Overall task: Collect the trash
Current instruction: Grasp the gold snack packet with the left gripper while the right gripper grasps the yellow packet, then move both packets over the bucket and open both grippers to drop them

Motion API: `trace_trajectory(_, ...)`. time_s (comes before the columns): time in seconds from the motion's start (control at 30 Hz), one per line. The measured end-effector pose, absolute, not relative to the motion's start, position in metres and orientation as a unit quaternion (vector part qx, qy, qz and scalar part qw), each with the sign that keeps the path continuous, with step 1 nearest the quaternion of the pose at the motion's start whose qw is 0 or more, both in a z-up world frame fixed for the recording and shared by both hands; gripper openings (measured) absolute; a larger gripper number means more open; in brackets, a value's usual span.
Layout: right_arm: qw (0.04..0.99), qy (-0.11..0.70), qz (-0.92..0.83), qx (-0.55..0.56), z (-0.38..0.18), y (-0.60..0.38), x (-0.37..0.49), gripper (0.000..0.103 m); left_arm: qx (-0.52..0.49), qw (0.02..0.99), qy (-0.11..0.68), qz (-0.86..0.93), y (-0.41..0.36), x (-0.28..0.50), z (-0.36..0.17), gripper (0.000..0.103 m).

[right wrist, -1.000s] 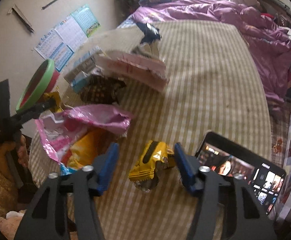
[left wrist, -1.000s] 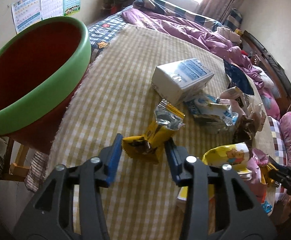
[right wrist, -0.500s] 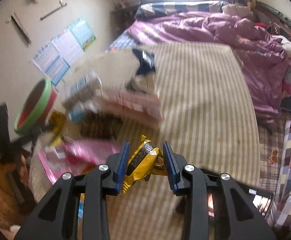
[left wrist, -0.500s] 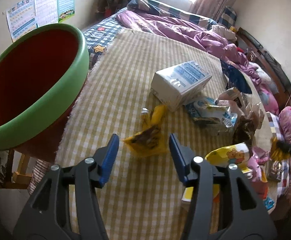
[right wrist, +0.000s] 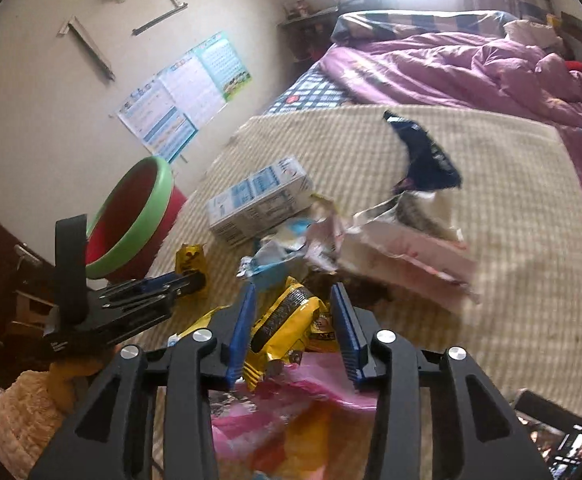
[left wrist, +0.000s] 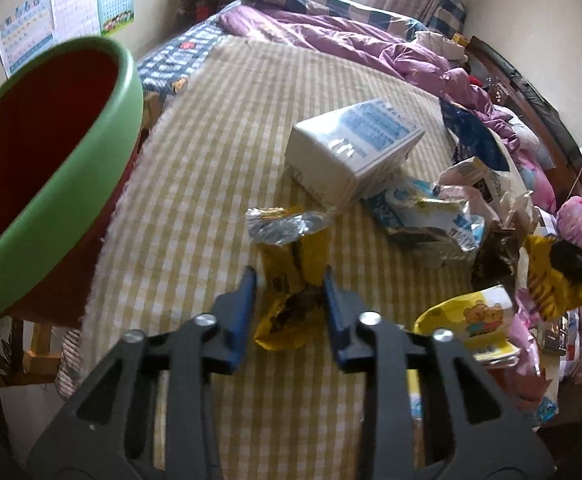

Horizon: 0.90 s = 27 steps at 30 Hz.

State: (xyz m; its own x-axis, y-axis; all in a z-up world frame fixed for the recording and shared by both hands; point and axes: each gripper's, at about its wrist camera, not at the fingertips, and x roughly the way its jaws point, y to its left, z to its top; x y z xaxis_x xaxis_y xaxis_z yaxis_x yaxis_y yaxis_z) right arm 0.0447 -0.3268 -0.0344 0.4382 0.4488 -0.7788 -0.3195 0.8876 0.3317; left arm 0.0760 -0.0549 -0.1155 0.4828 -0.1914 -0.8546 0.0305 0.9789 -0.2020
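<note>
The left gripper (left wrist: 290, 280) has just closed its jaws on a yellow wrapper (left wrist: 291, 280), pinching its lower half so the foil end stands free. The right gripper (right wrist: 293, 322) holds a second yellow wrapper (right wrist: 287, 320) above the pile, jaws just widened slightly. Beyond, the green-rimmed bin (left wrist: 47, 168) waits at the bed edge (left wrist: 131, 200), presumably within reach for dropping.
</note>
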Motion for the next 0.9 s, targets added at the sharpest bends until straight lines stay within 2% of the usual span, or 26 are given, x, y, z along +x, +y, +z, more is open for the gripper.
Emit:
trace_trajectory(0.07, 0.844, 0.481, 0.228, 0.068, -0.036, -0.325, 0.044, 0.046, -0.079, 0.859, 0.501, -0.065, -0.054, 0.073, -0.114, 0.026)
trace_trajectory(0.13, 0.845, 0.478, 0.227, 0.075, -0.034, -0.329, 0.043, 0.061, -0.076, 0.863, 0.496, -0.064, -0.054, 0.07, -0.111, 0.025)
trace_trajectory(0.27, 0.852, 0.471, 0.217, 0.078, -0.029, -0.338, 0.04, 0.065, -0.088, 0.871, 0.481, -0.053, -0.049, 0.064, -0.101, 0.025)
trace_trajectory(0.5, 0.847, 0.488, 0.192, 0.086, -0.04, -0.352, 0.04, 0.065, -0.099, 0.879, 0.463, -0.055, -0.045, 0.061, -0.084, 0.025)
trace_trajectory(0.57, 0.844, 0.491, 0.198, 0.084, -0.041, -0.348, 0.038, 0.061, -0.101, 0.88, 0.46, -0.057, -0.045, 0.06, -0.081, 0.025)
trace_trajectory(0.67, 0.838, 0.498, 0.209, 0.077, -0.043, -0.342, 0.038, 0.047, -0.104, 0.882, 0.456, -0.057, -0.046, 0.062, -0.079, 0.025)
trace_trajectory(0.8, 0.842, 0.492, 0.207, 0.076, -0.037, -0.337, 0.037, 0.02, -0.12, 0.883, 0.451, -0.052, -0.04, 0.058, -0.07, 0.025)
trace_trajectory(0.9, 0.853, 0.472, 0.208, 0.076, -0.022, -0.333, 0.038, 0.018, -0.127, 0.889, 0.437, -0.049, -0.031, 0.052, -0.06, 0.025)
